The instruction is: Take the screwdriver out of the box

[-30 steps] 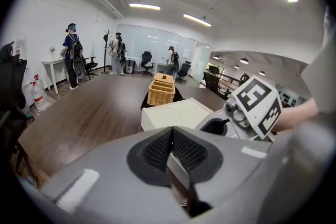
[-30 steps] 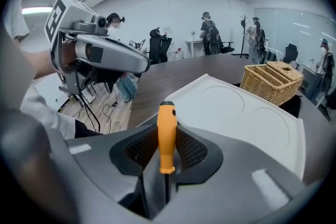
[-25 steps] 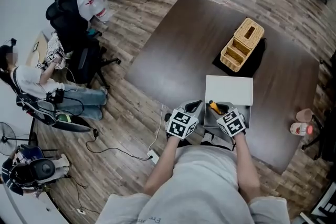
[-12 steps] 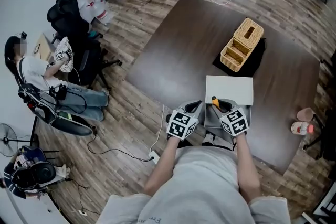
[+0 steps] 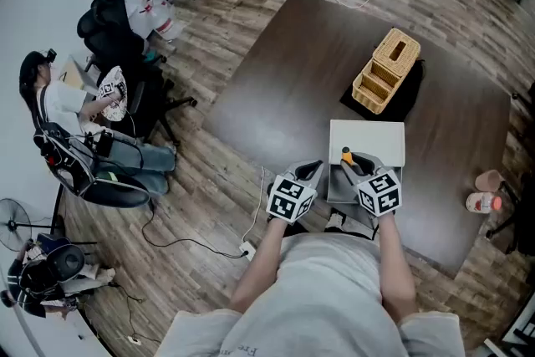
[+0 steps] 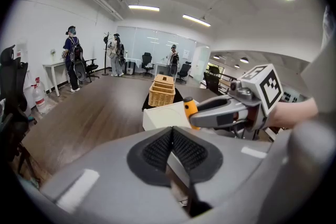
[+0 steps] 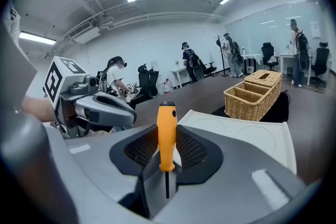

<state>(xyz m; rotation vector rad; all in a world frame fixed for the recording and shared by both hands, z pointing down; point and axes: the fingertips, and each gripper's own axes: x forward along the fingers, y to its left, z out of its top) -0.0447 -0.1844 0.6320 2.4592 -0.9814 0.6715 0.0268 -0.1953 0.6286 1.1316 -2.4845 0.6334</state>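
Room for moving is widest over the far and left stretch of the dark table [image 5: 276, 96], bare from the white box [image 5: 336, 186] out to its edges; your grippers hang right at the near edge, with wood floor [image 5: 209, 180] just to their left. Your right gripper [image 7: 167, 136] is clamped on the screwdriver [image 7: 167, 128], pads squeezing the orange handle, thin shaft pointing back toward you; in the head view it is held above the box, against the raised lid [image 5: 372, 140]. Your left gripper [image 6: 172, 134] has its jaws pressed together on nothing, just left of the box and beside the right one. The lid stands open on the box's far side, two faint circles pressed into it; the box's inside is hidden by the grippers. Farther off, a wicker basket [image 5: 386, 71] rests on a black mat [image 5: 412, 99], divided into compartments whose contents you cannot tell. Two small pinkish items [image 5: 485, 180] sit near the table's right edge. Each gripper's cube [image 5: 290, 198] carries black-and-white square markers
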